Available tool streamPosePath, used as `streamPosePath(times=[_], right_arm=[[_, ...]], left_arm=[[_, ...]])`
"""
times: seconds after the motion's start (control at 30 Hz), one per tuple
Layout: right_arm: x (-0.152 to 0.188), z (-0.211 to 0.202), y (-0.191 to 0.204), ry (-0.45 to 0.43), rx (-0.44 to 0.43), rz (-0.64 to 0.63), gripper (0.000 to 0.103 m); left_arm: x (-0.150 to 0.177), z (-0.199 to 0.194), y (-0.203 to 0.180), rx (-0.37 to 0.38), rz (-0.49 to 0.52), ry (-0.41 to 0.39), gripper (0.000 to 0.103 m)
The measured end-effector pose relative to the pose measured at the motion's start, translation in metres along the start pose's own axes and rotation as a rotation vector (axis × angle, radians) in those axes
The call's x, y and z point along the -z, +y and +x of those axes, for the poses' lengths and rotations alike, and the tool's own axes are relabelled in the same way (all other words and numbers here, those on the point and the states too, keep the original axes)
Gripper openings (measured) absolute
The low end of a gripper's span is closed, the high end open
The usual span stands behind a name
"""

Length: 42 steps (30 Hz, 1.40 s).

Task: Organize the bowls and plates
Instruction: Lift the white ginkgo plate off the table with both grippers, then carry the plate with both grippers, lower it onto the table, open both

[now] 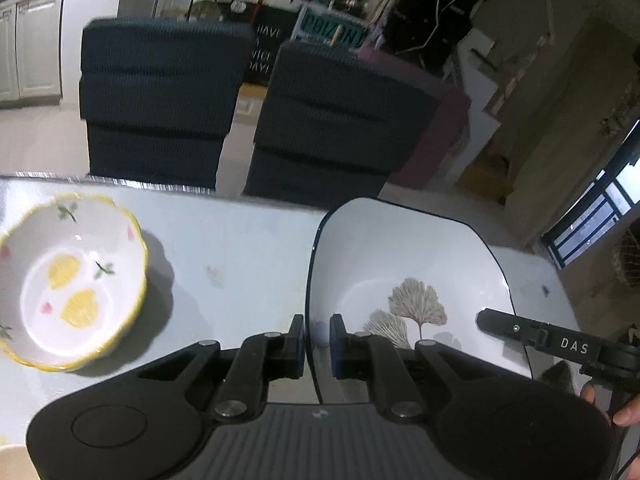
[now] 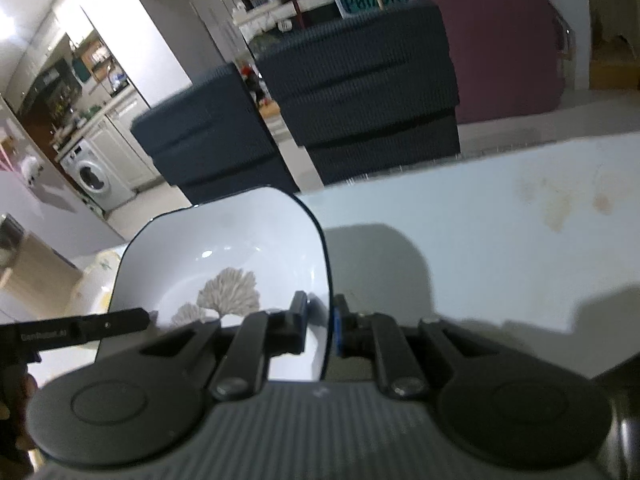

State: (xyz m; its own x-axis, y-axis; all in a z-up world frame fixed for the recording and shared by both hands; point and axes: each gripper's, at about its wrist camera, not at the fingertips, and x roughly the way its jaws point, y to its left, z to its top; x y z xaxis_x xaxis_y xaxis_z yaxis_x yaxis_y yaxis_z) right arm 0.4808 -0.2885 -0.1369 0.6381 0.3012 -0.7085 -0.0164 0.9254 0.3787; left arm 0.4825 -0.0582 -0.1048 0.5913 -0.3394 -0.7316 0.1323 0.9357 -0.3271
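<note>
Organizing was barely started, judging by the layout: the square plate (image 1: 404, 264) was off the table (image 1: 232, 248), carried by both grippers, and nothing looked stacked yet. The lemon-print bowl (image 1: 72, 280) sat alone on the table, well to the left of the plate, empty and upright. A beige rim showed at the bottom-left corner of the left wrist view, nearer than the bowl; too cropped to identify.

Left gripper (image 1: 318, 332) was narrow, jaws straddling the plate's left rim, pads either side of the dark edge; it read as clamped on the plate. Right gripper (image 2: 320, 312) was the same on the opposite rim, narrow and pinching the edge. Each gripper's finger showed at the far side of the plate in the other camera.

The plate was tilted a little, and its shadow on the table in the right wrist view suggested it hung above the surface. Two dark chairs (image 1: 160, 100) stood beyond the plate at the table's far edge.

Left to do, as a guess: land the plate, then pair the bowl with it.
</note>
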Motion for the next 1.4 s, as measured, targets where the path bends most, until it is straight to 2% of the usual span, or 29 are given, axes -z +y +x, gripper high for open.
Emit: streamPosePath(times=[0.2, 0.37, 0.6, 0.8, 1.07, 1.27, 1.4], right_arm=[[-0.006, -0.041, 0.019, -0.051, -0.014, -0.022, 0.015], [0.003, -0.082, 0.039, -0.08, -0.023, -0.067, 0.015], [0.035, -0.141, 0.065, -0.121, -0.025, -0.087, 0.015], [0.063, -0.186, 0.079, -0.146, -0.019, -0.104, 0.015], [0.097, -0.199, 0.084, -0.114, -0.013, -0.079, 0.015], [0.138, -0.187, 0.07, -0.025, 0.014, -0.055, 0.015], [0.151, -0.173, 0.057, 0.033, 0.05, -0.055, 0.016]], left_arm=[[0.004, -0.052, -0.01, 0.014, 0.003, -0.061, 0.012], [0.016, -0.105, -0.014, 0.026, 0.02, -0.107, 0.012], [0.052, -0.18, -0.021, 0.045, 0.027, -0.15, 0.012], [0.095, -0.228, -0.026, 0.058, 0.03, -0.168, 0.012], [0.162, -0.245, -0.016, 0.049, 0.008, -0.132, 0.012], [0.205, -0.228, -0.01, 0.045, -0.032, -0.058, 0.011], [0.233, -0.213, -0.005, 0.049, -0.055, 0.005, 0.011]])
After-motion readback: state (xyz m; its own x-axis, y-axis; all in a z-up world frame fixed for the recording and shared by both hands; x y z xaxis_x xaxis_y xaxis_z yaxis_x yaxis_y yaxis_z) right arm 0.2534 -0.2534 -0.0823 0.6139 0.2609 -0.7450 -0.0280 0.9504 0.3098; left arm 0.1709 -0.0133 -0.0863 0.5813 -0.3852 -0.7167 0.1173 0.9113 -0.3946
